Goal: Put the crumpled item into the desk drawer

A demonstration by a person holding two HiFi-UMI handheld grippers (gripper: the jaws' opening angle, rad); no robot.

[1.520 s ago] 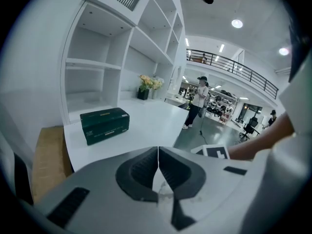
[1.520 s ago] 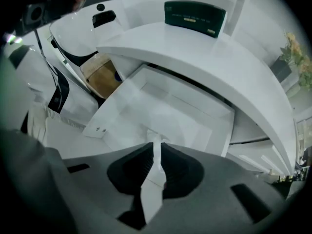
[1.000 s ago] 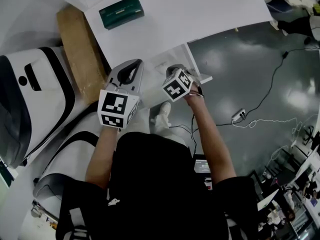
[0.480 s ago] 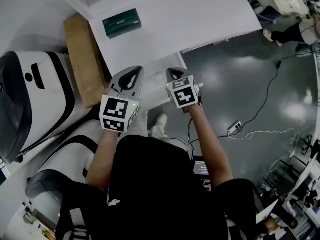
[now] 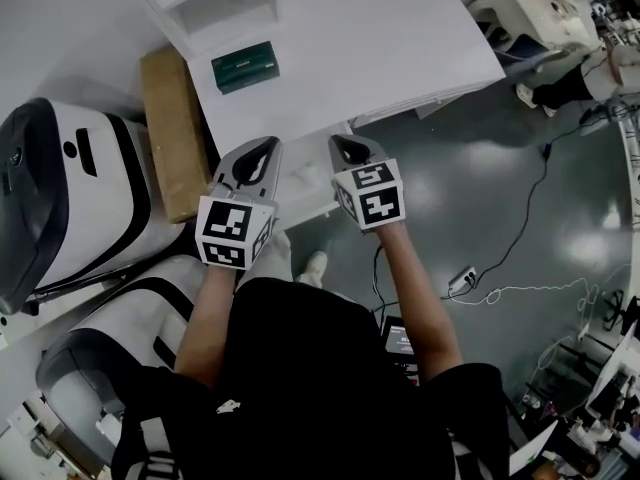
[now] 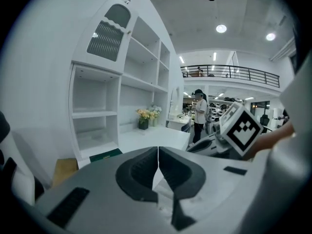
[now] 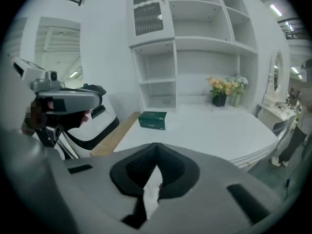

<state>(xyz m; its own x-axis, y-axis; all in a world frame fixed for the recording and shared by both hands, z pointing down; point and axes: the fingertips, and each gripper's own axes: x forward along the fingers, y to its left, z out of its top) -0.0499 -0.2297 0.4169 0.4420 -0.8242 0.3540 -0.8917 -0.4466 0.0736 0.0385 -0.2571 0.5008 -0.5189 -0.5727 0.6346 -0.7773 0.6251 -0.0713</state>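
Both grippers hang side by side over the near edge of the white desk (image 5: 400,38). The left gripper (image 5: 262,150) is shut with nothing in it, its jaws meeting in the left gripper view (image 6: 158,152). The right gripper (image 5: 346,148) is shut too, and only a white surface shows through the gap under its closed jaws (image 7: 156,147). Between the two grippers a white drawer part (image 5: 308,183) juts out below the desk edge. I cannot tell whether it is fully closed. No crumpled item is in view.
A green box (image 5: 245,66) lies on the desk near the white shelf unit (image 7: 195,48). A brown cardboard slab (image 5: 175,133) leans left of the desk, beside white-and-black machines (image 5: 60,198). Cables (image 5: 500,268) trail over the dark floor at the right. A person (image 6: 200,113) stands far off.
The right gripper has drawn back from the open drawer and now sits level with the left one. The drawer sticks out less than before. The view has shifted.
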